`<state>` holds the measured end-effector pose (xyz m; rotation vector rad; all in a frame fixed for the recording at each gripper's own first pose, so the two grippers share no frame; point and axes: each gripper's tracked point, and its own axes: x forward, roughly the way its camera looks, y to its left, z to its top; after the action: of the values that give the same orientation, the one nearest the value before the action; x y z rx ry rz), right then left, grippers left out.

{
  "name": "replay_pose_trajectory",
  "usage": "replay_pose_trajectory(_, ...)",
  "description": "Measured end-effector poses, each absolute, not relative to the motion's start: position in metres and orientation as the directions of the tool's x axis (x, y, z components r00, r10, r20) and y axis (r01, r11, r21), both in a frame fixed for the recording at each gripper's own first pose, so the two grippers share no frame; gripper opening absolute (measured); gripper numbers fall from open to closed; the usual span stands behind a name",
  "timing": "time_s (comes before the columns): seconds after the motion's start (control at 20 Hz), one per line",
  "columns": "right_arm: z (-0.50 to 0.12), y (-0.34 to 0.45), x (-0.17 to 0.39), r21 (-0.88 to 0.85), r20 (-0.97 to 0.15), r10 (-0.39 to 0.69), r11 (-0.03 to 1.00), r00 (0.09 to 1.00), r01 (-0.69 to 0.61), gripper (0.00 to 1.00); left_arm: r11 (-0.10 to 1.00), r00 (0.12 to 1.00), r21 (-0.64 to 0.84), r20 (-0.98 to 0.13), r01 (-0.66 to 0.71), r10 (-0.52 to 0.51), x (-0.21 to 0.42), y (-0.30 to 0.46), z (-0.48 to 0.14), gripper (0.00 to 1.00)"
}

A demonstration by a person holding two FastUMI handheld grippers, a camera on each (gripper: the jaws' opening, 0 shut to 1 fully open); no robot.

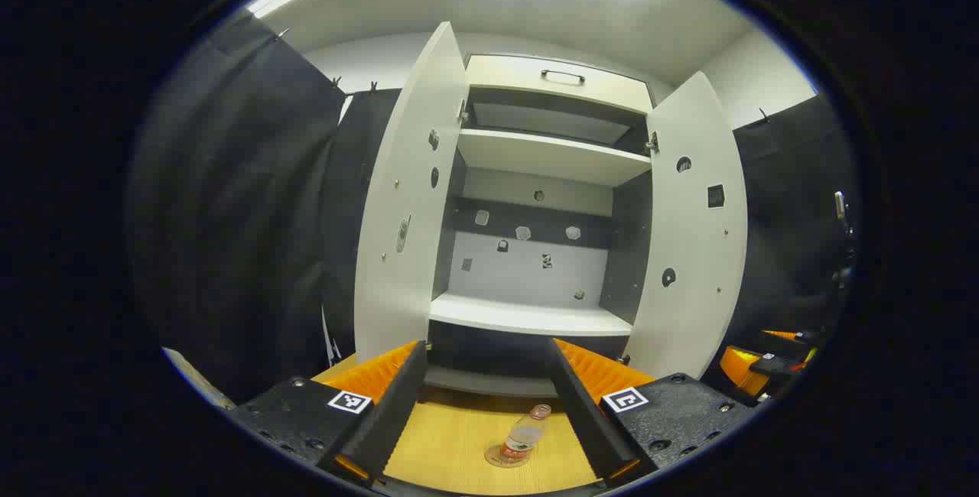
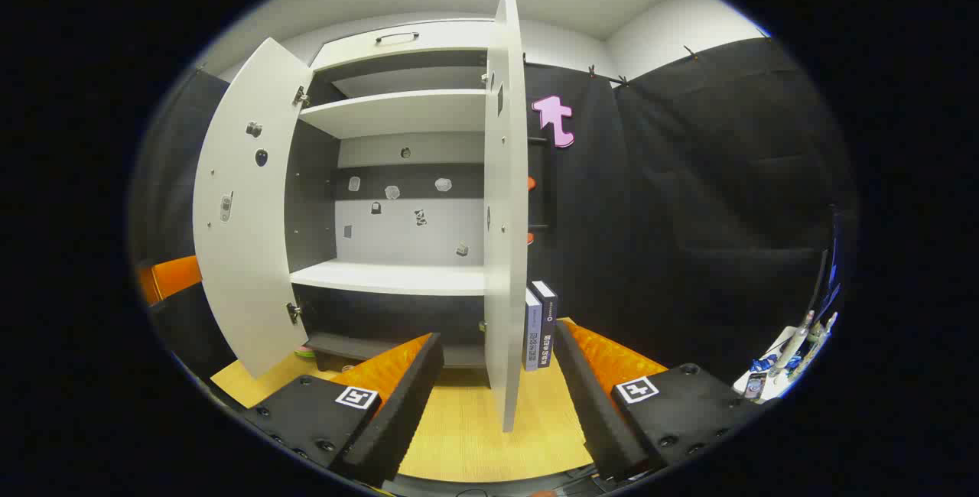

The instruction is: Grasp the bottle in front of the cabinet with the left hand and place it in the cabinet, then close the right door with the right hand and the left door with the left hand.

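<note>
A small clear bottle (image 1: 523, 436) with a red label and cap stands upright on the wooden table (image 1: 459, 436) in front of the white cabinet (image 1: 535, 153). My left gripper (image 1: 489, 413) is open above the table, the bottle low between its fingers but apart from both. Both cabinet doors stand open: the left door (image 1: 409, 199) and the right door (image 1: 692, 237). In the right gripper view my right gripper (image 2: 497, 397) is open, with the edge of the right door (image 2: 505, 214) standing between its fingers, not touched. The left door (image 2: 245, 199) swings wide.
Two upright books (image 2: 538, 325) stand beside the cabinet behind the right door. The cabinet holds shelves (image 1: 531, 315) with small stickers on its back wall. The other gripper (image 1: 753, 367) shows at the far right of the left gripper view. Small items (image 2: 788, 359) lie at the right edge.
</note>
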<state>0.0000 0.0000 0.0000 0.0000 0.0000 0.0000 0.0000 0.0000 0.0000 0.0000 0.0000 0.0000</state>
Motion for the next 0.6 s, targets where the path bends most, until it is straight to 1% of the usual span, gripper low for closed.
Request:
replay_pose_trajectory(0.1,0.001,-0.001,-0.002,0.0,0.002,-0.003,1.0,1.0,0.003,0.9,1.0,1.0,-0.014,-0.026,-0.005,0.005,0.005,0.003,-0.005,0.94)
replay_pose_trajectory(0.15,0.002,-0.002,-0.003,-0.006,0.004,-0.008,1.0,1.0,0.008,0.97,1.0,1.0,-0.011,-0.024,-0.015,0.015,0.006,0.004,-0.004,0.95)
replay_pose_trajectory(0.2,0.003,-0.004,-0.004,-0.014,0.007,-0.013,1.0,1.0,0.013,0.97,1.0,1.0,-0.007,-0.01,-0.021,0.021,0.007,0.005,0.0,0.92)
replay_pose_trajectory(0.25,0.004,-0.005,-0.005,-0.023,0.011,-0.018,1.0,1.0,0.018,0.97,1.0,1.0,-0.004,0.0,-0.018,0.018,0.007,0.003,0.002,0.95)
replay_pose_trajectory(0.4,0.009,-0.01,-0.007,-0.037,0.017,-0.026,0.999,1.0,0.027,0.97,1.0,1.0,-0.017,-0.009,0.004,-0.005,0.007,-0.004,0.001,0.95)
replay_pose_trajectory(0.6,0.014,-0.012,-0.017,-0.073,0.03,-0.012,0.997,0.999,0.014,0.97,1.0,1.0,-0.027,-0.019,0.009,-0.01,0.003,-0.009,-0.001,0.95)
